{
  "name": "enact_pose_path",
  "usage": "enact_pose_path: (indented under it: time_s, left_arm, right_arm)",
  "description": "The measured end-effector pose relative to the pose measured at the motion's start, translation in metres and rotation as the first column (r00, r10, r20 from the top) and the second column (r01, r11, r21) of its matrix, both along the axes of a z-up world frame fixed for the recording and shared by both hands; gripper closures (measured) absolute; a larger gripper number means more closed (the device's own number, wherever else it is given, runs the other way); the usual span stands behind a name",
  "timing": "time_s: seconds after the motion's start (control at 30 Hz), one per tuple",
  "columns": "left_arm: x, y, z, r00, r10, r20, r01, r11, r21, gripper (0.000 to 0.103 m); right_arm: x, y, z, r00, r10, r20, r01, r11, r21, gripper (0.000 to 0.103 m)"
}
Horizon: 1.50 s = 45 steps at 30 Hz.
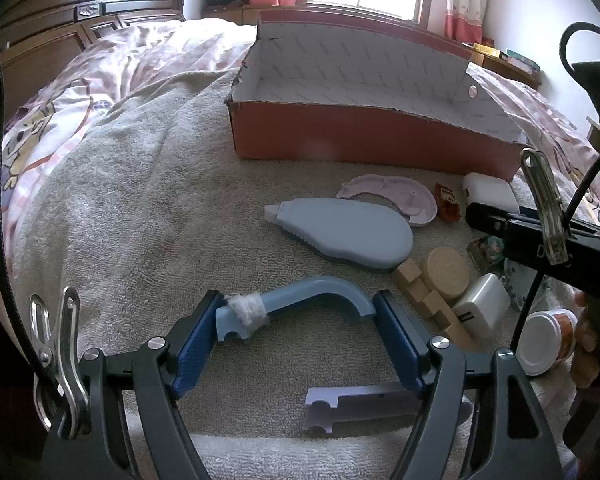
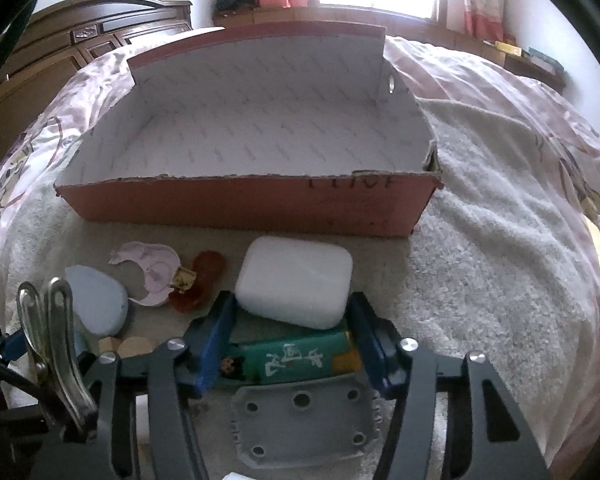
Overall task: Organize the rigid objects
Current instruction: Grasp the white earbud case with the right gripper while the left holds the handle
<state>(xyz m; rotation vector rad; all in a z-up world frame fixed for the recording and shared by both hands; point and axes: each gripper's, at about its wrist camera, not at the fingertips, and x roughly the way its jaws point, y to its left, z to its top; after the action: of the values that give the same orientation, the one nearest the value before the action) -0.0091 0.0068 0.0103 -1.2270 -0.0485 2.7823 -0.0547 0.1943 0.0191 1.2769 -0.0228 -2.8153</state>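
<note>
Nearest the left wrist camera, the left gripper (image 1: 298,322) holds its blue pads spread wide around a curved blue plastic piece (image 1: 312,294) with white wadding wrapped near one end; both pads (image 1: 198,344) seem to meet the ends of that piece, though a firm grip cannot be told. Just nearer than it lies a pale lilac flat part (image 1: 356,404). Beyond it, toward the red cardboard box (image 1: 364,136), rests a blue correction-tape case (image 1: 348,232), then a pink case half (image 1: 396,194), wooden blocks (image 1: 432,292), a white adapter (image 1: 482,306) and a white-lidded jar (image 1: 544,340), all on the grey towel (image 1: 140,220) short of the box

From the right wrist camera, the right gripper (image 2: 294,346) stands wide open, its pads flanking a green printed pack (image 2: 296,360) without clearly pressing it. A white rounded block (image 2: 296,280) lies between that pack and the box (image 2: 240,204), with a grey perforated plate (image 2: 304,424) nearest the lens
</note>
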Motion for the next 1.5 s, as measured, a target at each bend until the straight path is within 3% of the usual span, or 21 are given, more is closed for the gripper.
enact_pose_path:
  time_s: [0.53,0.83,0.87,0.9,0.93,1.1,1.23,1.3,1.37,1.5]
  left_arm:
    - [0.001,0.001,0.001,1.000,-0.002,-0.003,0.002,1.000,-0.001,0.026]
    - [0.006,0.004,0.013,0.999,-0.019,-0.050,0.017,0.999,-0.040,0.026]
    - [0.008,0.004,0.013,0.998,-0.019,-0.053,0.017,0.999,-0.043,0.026]
    - [0.008,0.004,0.015,0.998,-0.019,-0.057,0.017,0.999,-0.045,0.026]
    - [0.008,0.004,0.016,0.998,-0.019,-0.060,0.016,0.999,-0.048,0.026]
    - [0.010,0.003,0.019,0.998,-0.014,-0.069,0.010,0.999,-0.052,0.026]
    - [0.010,0.001,0.020,0.997,-0.007,-0.071,0.003,0.999,-0.051,0.026]
    - [0.011,0.001,0.019,0.998,-0.004,-0.069,0.000,0.999,-0.049,0.026]
    - [0.011,0.000,0.018,0.998,-0.002,-0.064,-0.001,0.999,-0.045,0.026]
    - [0.009,-0.001,0.015,0.999,-0.003,-0.050,0.001,0.999,-0.038,0.026]
  right_arm:
    - [0.008,0.004,0.005,1.000,-0.021,-0.021,0.020,0.999,-0.037,0.045]
    - [0.023,0.001,0.017,0.998,-0.017,-0.058,0.015,0.999,-0.038,0.047]
    - [0.025,0.001,0.018,0.998,-0.015,-0.061,0.013,0.999,-0.038,0.051]
    - [0.026,-0.001,0.020,0.998,-0.008,-0.063,0.005,0.999,-0.041,0.075]
    - [0.027,-0.002,0.021,0.998,-0.003,-0.058,0.001,0.999,-0.036,0.082]
    - [0.029,-0.008,0.021,0.999,0.003,-0.051,-0.004,1.000,-0.013,0.081]
    - [0.030,-0.006,0.018,0.999,0.004,-0.048,-0.006,0.999,-0.033,0.075]
    - [0.031,-0.004,0.019,0.998,-0.001,-0.059,-0.001,0.999,-0.039,0.057]
    - [0.030,-0.003,0.020,0.997,-0.010,-0.074,0.007,0.999,-0.047,0.046]
    - [0.029,-0.001,0.020,0.995,-0.017,-0.094,0.013,0.999,-0.042,0.038]
